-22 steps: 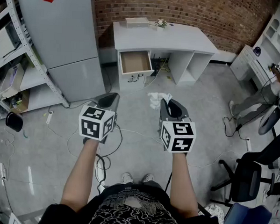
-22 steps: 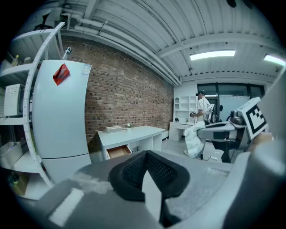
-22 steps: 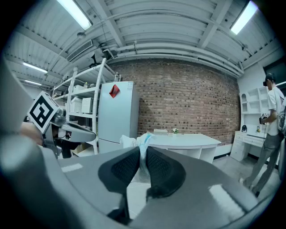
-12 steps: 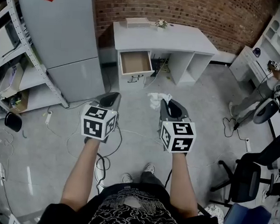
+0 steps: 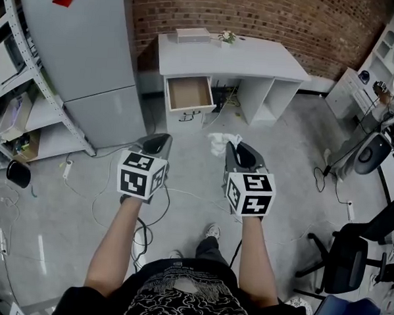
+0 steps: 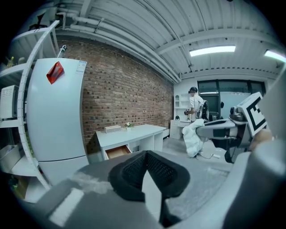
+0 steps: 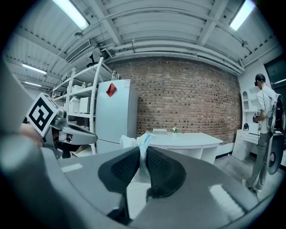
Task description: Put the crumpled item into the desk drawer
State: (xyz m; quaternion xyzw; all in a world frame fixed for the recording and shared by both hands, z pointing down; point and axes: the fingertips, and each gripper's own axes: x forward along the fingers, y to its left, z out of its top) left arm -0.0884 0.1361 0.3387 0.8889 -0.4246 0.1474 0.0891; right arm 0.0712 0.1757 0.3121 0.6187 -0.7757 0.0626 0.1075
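Note:
My right gripper [image 5: 231, 149] is shut on a crumpled white item [image 5: 221, 142] that sticks out past its tips; in the right gripper view the crumpled item [image 7: 137, 143] shows pinched between the pads. My left gripper [image 5: 159, 142] is shut with nothing in it; its pads meet in the left gripper view [image 6: 144, 164]. The white desk [image 5: 255, 58] stands ahead against the brick wall. Its drawer [image 5: 189, 93] is pulled out on the left side and looks bare inside. Both grippers hang well short of the desk, above the floor.
A tall grey fridge [image 5: 90, 62] stands left of the desk, with metal shelving [image 5: 15, 104] further left. Cables [image 5: 83, 187] trail over the floor. Office chairs [image 5: 350, 254] and a person [image 5: 376, 130] are at the right. A box [image 5: 193, 34] and a small plant [image 5: 226, 36] sit on the desk.
The view has advanced slightly toward the desk; both grippers keep their pose and the right still holds the crumpled item. The person at the right has shifted.

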